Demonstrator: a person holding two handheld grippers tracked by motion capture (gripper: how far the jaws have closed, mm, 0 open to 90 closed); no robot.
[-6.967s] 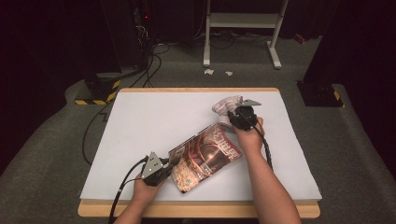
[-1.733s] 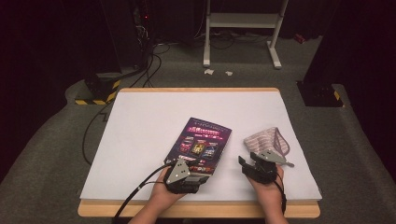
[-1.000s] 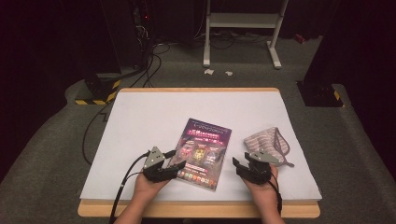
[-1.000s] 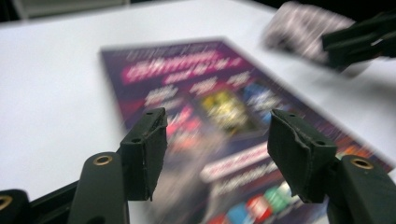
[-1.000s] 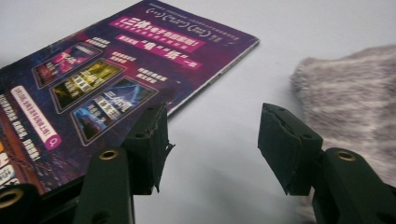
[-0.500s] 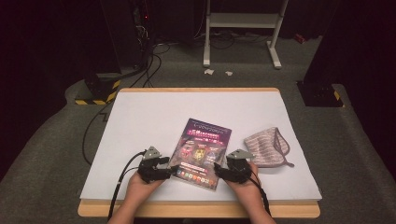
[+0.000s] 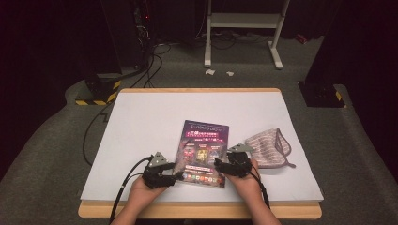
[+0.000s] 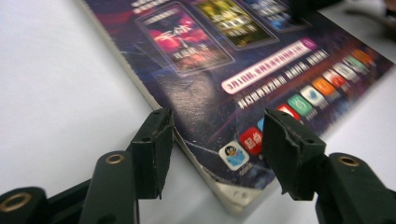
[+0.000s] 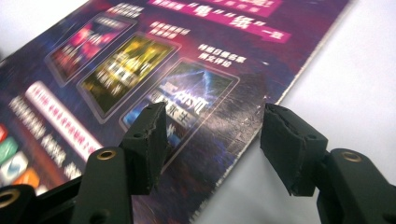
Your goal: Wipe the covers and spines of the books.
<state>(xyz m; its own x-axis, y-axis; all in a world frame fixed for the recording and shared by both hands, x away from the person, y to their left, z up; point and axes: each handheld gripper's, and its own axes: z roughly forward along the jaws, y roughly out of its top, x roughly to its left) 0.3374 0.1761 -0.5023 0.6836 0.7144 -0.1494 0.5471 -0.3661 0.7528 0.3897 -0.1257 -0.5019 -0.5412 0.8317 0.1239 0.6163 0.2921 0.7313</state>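
Magazine lies flat on white table, near its front edge; left gripper at its near left corner, jaws just closing, still spread, corner between; right gripper at right edge, jaws spread astride it; striped pouch just right.

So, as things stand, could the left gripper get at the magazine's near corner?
Probably yes: the left gripper sits open right at the magazine, its jaws either side of the near corner, with nothing between.

Light: your white table is evenly bright, the room behind dark
Glare: sheen on your magazine cover
Focus: your close views blur toward the magazine's far end
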